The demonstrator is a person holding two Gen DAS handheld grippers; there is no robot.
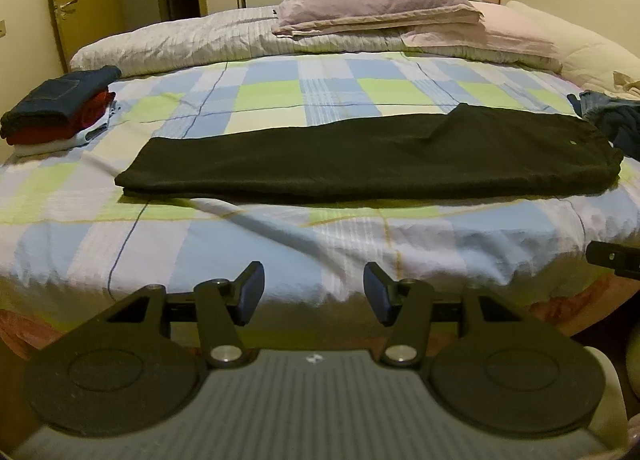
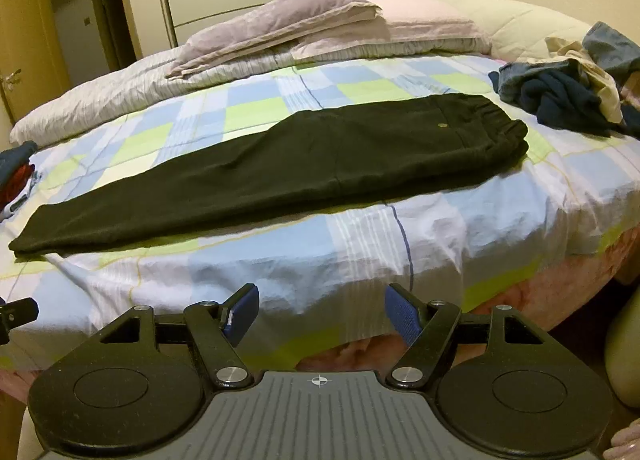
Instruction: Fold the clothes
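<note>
— Where do we see the black trousers (image 1: 368, 156)?
— Flat along the bed (image 1: 280, 96), legs doubled over.
— Our hand-held grippers?
— Left hand-held gripper (image 1: 314, 292) and right hand-held gripper (image 2: 322, 314) both spread, pinching nothing.

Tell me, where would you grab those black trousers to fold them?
Probably at the leg hems, with the left claw coming from the near bed edge. The trousers lie flat, legs stacked, the waistband on the right; the hem end is thin, free and unobstructed, so it could be lifted and carried over toward the waistband.
</note>
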